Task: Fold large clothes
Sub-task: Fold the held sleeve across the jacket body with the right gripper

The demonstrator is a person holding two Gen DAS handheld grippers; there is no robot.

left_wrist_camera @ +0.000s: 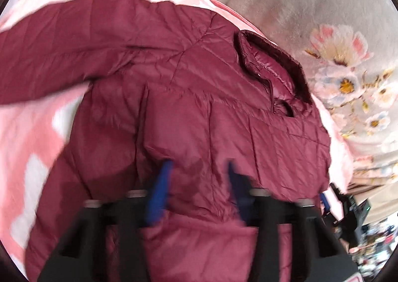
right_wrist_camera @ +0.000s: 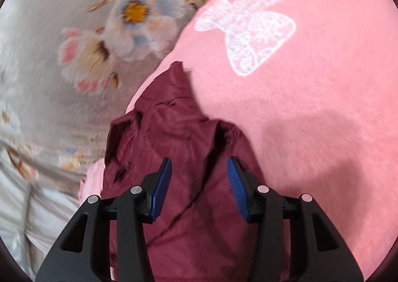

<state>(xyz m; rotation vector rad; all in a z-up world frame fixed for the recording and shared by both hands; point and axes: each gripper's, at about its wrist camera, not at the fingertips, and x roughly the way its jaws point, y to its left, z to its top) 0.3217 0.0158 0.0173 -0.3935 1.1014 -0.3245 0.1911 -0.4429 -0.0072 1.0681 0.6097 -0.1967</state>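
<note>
Maroon quilted jacket point(left_wrist_camera: 199, 98) lies spread on a pink blanket point(left_wrist_camera: 37, 133), back panel uppermost, collar point(left_wrist_camera: 273, 73) toward the right of the left wrist view and one sleeve point(left_wrist_camera: 62, 48) stretched out to the left. The fabric is creased along its stitched panels. In the right wrist view a bunched part of the same jacket point(right_wrist_camera: 174, 133) rests at the blanket's edge, with folds and dark hollows in it.

Left gripper point(left_wrist_camera: 199, 170) is above the jacket's lower back. Its blue pads point(left_wrist_camera: 159, 192) are blurred; they appear apart in the frame, with jacket fabric behind the gap, and no pinch on cloth can be confirmed. Whether it is clamped cannot be told.

Right gripper point(right_wrist_camera: 199, 167) stands with its jaws partly apart. Its ribbed blue pads point(right_wrist_camera: 163, 187) flank a ridge of maroon fabric without pressing on it; nothing is clamped.

The pink blanket point(right_wrist_camera: 298, 108) carries a white lace-pattern bow motif point(right_wrist_camera: 248, 26) and pale patches. Beyond the blanket's edge lies a grey floral carpet point(left_wrist_camera: 323, 8) with pink, white and blue flowers point(right_wrist_camera: 134, 13). At the lower right of the left wrist view, part of the other gripper's black frame point(left_wrist_camera: 348, 205) and blurred clutter show.
</note>
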